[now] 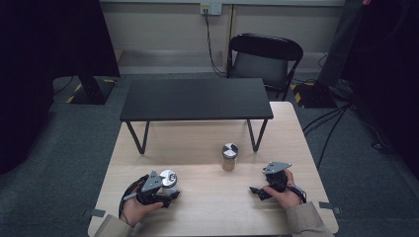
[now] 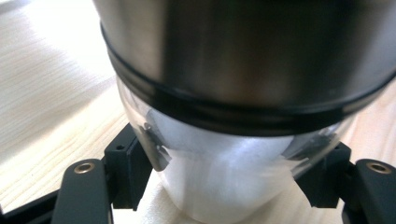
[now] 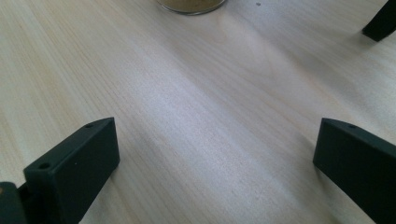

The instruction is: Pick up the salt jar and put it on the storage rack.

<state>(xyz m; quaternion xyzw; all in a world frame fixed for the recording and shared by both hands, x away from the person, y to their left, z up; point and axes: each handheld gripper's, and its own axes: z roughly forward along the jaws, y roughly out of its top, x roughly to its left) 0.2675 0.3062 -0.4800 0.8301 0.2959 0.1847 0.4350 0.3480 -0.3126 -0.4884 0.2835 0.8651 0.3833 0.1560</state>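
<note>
A glass jar with white contents and a steel lid stands on the front left of the light wooden table. My left gripper is shut on it. In the left gripper view the black pads press on both sides of the jar's clear lower body, under its steel cap. A second jar with brownish contents stands near the middle of the table. My right gripper rests low at the front right, open, with nothing between its jaws. That brown jar's base lies well ahead of them.
A low black bench stands across the far half of the table. One of its legs shows at the top right of the right gripper view. A black folding chair stands behind the table. Bare wood lies between the two grippers.
</note>
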